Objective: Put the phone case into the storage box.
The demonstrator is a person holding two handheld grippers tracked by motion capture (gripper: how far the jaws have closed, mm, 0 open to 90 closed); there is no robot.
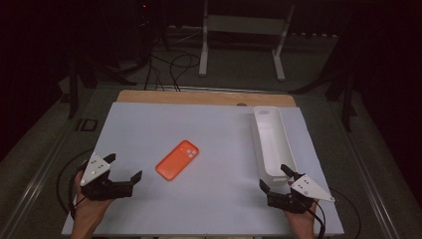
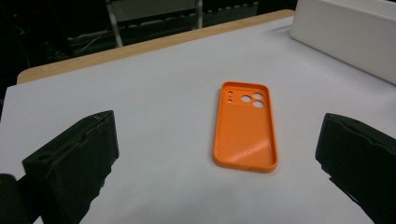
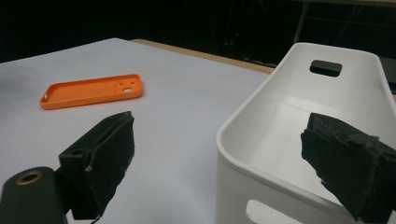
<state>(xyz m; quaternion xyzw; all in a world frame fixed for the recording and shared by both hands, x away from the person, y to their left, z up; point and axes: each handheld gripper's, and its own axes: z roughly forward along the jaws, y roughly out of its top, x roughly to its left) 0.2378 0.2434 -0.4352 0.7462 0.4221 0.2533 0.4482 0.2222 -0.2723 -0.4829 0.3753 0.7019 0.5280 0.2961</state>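
Observation:
An orange phone case [image 1: 177,160] lies flat near the middle of the white table top [image 1: 209,129], its hollow side and camera holes [image 2: 252,99] facing up. My left gripper [image 1: 124,167] stands open at the front left, a short way left of the case [image 2: 246,127], with nothing between its jaws. At the front right my right gripper [image 1: 275,177] is open too, by the near end of a long white bin [image 1: 272,140]. In the right gripper view the empty bin [image 3: 299,121] sits between the jaws and the case [image 3: 91,91] lies far left.
A wooden strip [image 1: 199,97] runs along the table's far edge. Beyond it stand a white frame [image 1: 244,30] and loose cables [image 1: 171,64] on the floor. Open white surface lies around the case and left of the bin.

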